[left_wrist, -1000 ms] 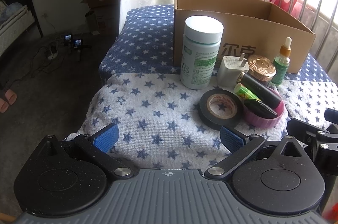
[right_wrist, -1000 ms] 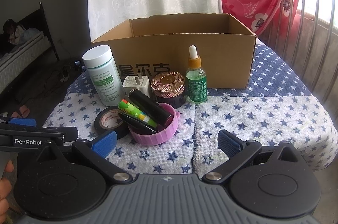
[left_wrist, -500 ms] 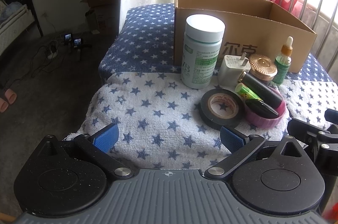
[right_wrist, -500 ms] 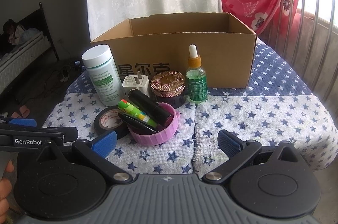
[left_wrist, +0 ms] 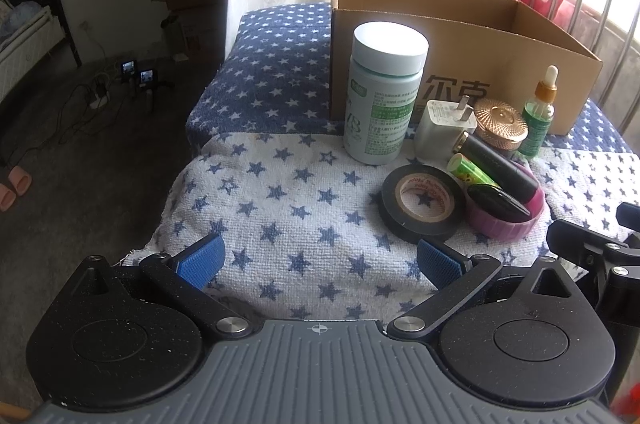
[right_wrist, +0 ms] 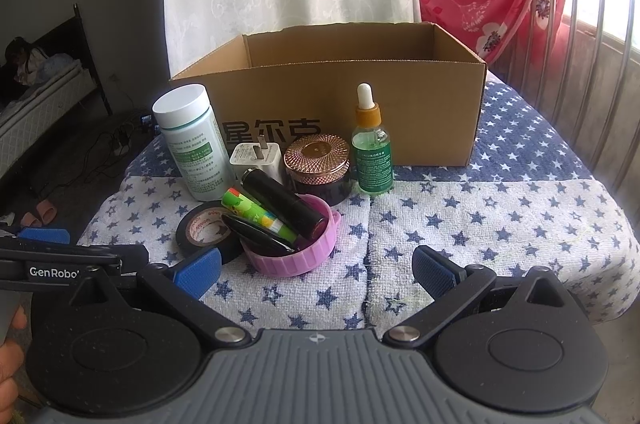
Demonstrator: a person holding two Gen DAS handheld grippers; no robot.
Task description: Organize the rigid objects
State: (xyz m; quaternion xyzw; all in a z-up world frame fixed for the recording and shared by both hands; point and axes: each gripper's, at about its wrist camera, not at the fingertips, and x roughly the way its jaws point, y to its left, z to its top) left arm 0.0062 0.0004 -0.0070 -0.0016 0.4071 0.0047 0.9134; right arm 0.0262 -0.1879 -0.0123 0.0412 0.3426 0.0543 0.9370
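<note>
Jaws of both grippers stood open and empty, lower frame; items clustered before the cardboard box [right_wrist: 348, 104], presumably awaiting packing.

The left claw [left_wrist: 318, 258] hangs wide open and empty over the star-patterned towel [left_wrist: 280, 208]. Ahead stand a white-capped bottle [left_wrist: 382, 92], a charger plug [left_wrist: 444, 128] and a dropper bottle [left_wrist: 540, 120] before the cardboard box [left_wrist: 500, 52]. A black tape roll [left_wrist: 422, 202] touches a pink lid [left_wrist: 506, 220] holding tubes.
</note>
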